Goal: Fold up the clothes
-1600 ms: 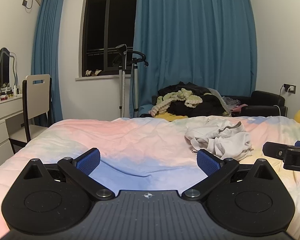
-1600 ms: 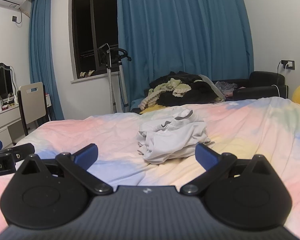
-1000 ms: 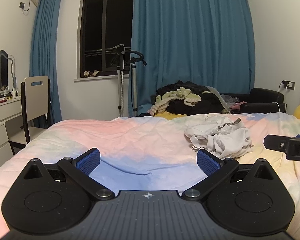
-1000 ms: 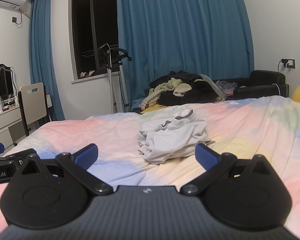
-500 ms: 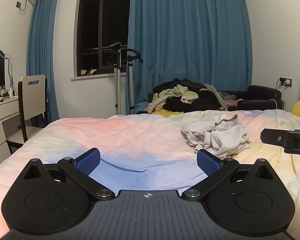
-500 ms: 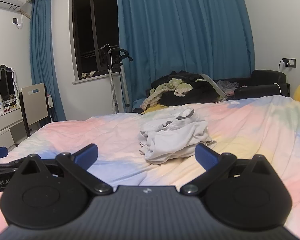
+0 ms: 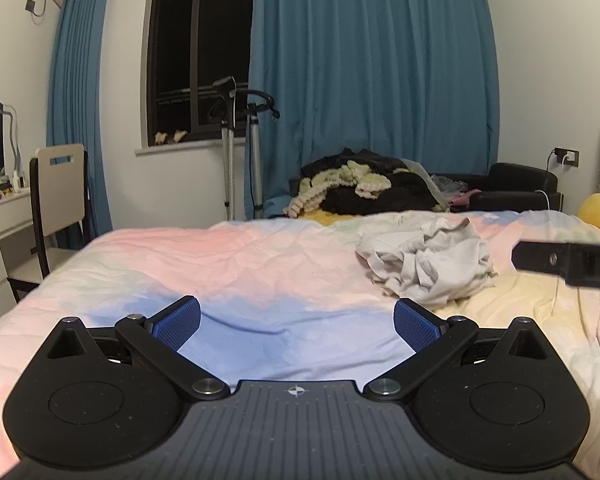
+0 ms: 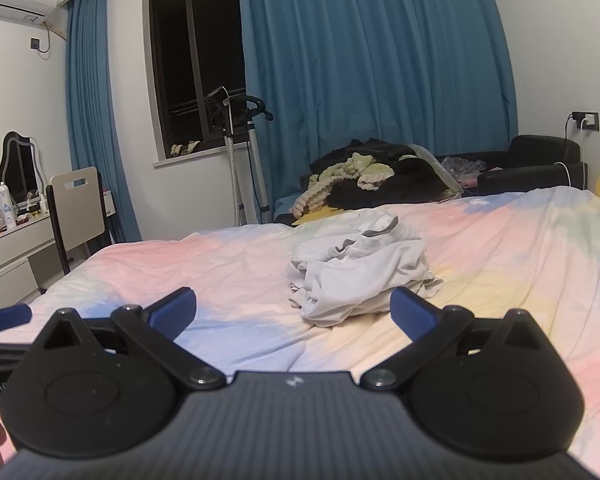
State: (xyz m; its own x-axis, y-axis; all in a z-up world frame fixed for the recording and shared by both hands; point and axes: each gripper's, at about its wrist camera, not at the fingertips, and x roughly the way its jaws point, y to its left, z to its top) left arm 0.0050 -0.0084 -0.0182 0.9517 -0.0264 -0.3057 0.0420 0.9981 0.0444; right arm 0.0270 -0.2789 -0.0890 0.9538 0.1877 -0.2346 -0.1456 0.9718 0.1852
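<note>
Nearest, the left gripper and right gripper both hover low over the bed with jaws spread wide and holding nothing, likely readied to reach the cloth. Ahead lies one crumpled white garment, bunched mid-bed. Beyond it, one heap of dark clothes sits past the far edge.

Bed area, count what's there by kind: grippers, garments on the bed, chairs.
Grippers: 2, left and right, both open
Garments on the bed: 1, crumpled white garment
Chairs: 1, chair
Total: 4
</note>
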